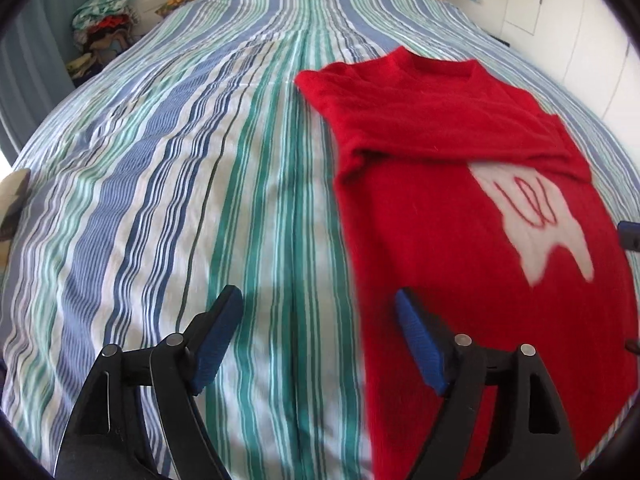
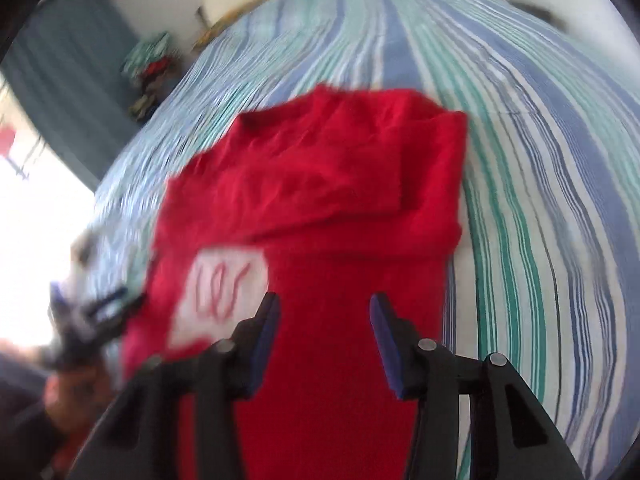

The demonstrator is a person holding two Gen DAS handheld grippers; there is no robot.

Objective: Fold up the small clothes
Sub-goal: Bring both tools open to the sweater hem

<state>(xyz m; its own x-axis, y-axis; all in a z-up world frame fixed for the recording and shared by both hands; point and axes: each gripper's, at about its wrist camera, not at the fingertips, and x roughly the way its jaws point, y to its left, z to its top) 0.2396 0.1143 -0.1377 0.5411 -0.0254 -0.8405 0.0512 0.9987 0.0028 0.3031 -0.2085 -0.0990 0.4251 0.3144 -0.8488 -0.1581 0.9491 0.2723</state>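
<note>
A fuzzy red knitted sweater with a white patch bearing red squiggles (image 1: 460, 184) lies flat on a bed covered in a blue, green and white striped sheet (image 1: 180, 184); its sleeves are folded across the chest, the round collar toward the headboard at twelve o'clock and the hem toward the camera at six o'clock.

In the left wrist view the left hand-held gripper (image 1: 320, 344) hangs over the sweater's left edge with its jaws spread wide and nothing between them; its black finger with the blue pad (image 1: 218, 340) at seven o'clock sits over bare striped sheet, while the other blue-padded finger at five o'clock sits over red knit; the bulk of the sweater spreads from that gripper toward one and two o'clock; whether the tips touch the fabric cannot be told.

In the right wrist view, which is blurred, the right hand-held gripper (image 2: 324, 340) is partly open and grips nothing; both blue pads hover above the lower body of the sweater (image 2: 340, 208), which stretches from the fingers up to twelve o'clock; the white patch lies at ten o'clock just beside the left-side finger; the left hand-held gripper (image 2: 92, 312) shows smeared at nine o'clock by the sweater's edge.

A heap of mixed coloured clothes (image 1: 104, 28) sits beyond the bed at eleven o'clock.
</note>
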